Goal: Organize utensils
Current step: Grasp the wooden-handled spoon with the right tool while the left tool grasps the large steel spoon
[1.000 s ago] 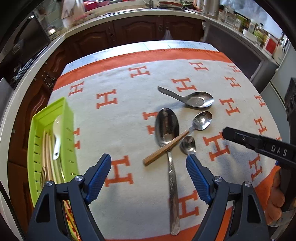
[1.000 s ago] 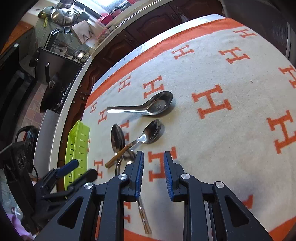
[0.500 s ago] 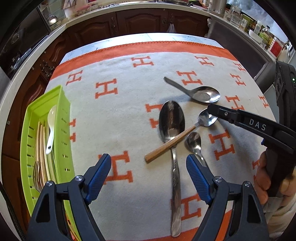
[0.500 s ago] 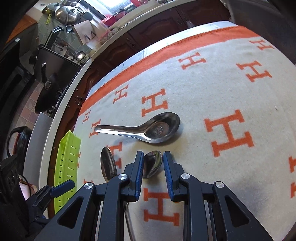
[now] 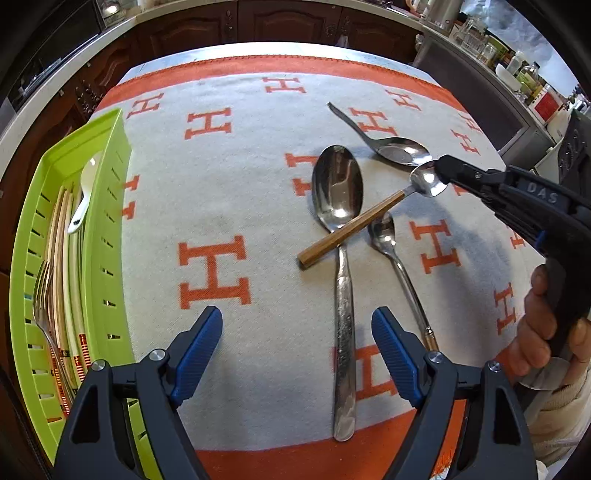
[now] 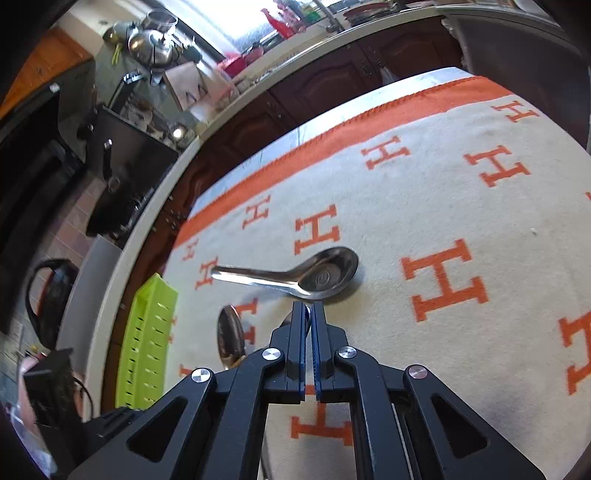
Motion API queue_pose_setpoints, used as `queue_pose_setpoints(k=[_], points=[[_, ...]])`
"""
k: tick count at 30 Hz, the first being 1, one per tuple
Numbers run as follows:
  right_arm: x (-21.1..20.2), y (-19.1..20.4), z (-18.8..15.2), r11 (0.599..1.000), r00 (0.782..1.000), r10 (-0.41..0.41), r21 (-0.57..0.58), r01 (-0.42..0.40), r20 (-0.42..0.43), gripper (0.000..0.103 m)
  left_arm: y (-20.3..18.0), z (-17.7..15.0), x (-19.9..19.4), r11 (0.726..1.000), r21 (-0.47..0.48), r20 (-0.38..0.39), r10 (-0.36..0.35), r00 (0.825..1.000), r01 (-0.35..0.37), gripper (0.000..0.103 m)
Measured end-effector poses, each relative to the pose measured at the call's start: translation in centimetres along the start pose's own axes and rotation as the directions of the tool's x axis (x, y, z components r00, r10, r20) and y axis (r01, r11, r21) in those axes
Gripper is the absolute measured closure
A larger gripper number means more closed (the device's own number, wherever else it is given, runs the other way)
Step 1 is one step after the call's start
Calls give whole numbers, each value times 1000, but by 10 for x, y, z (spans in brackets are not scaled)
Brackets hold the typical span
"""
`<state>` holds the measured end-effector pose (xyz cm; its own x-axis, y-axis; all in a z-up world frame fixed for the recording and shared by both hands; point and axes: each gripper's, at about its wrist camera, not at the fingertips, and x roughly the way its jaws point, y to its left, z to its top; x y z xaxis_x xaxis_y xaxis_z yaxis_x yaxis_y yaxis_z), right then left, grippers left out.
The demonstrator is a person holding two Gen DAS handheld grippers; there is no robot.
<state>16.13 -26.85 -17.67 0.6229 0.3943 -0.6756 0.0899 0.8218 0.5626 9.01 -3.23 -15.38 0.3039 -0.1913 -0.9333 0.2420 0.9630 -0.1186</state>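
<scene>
Jaws of right gripper clamped on wooden-handled spoon bowl, angled down.

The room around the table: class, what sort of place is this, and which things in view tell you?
Most likely a home kitchen. Dark wooden cabinets run under a pale worktop, metal pots stand at the back, and jars and bottles crowd a side counter.
</scene>
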Motion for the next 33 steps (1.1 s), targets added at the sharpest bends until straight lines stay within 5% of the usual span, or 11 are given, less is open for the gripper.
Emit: queue_pose_setpoints(k=[11, 12, 15, 22, 33], points=[[-54, -29, 8, 992, 994, 31, 121, -44, 106, 101, -25, 13, 16, 997, 64, 27, 48, 998, -50, 43], [-56, -30, 8, 990, 993, 34, 131, -49, 111, 101, -29, 13, 18, 991, 91, 38, 91, 995, -94, 49], [-69, -39, 9, 988, 991, 43, 144, -61, 124, 101, -35, 14, 15, 991, 116, 59, 61, 996, -68, 95], [-94, -37, 12, 985, 985, 80, 137, -102, 153, 101, -18, 13, 8, 998, 36, 74, 44, 996, -47, 96], [-145, 3, 20, 984, 965, 145, 70, -164, 218, 101, 4, 0, -49, 997, -19, 206, 74, 976, -71, 97]])
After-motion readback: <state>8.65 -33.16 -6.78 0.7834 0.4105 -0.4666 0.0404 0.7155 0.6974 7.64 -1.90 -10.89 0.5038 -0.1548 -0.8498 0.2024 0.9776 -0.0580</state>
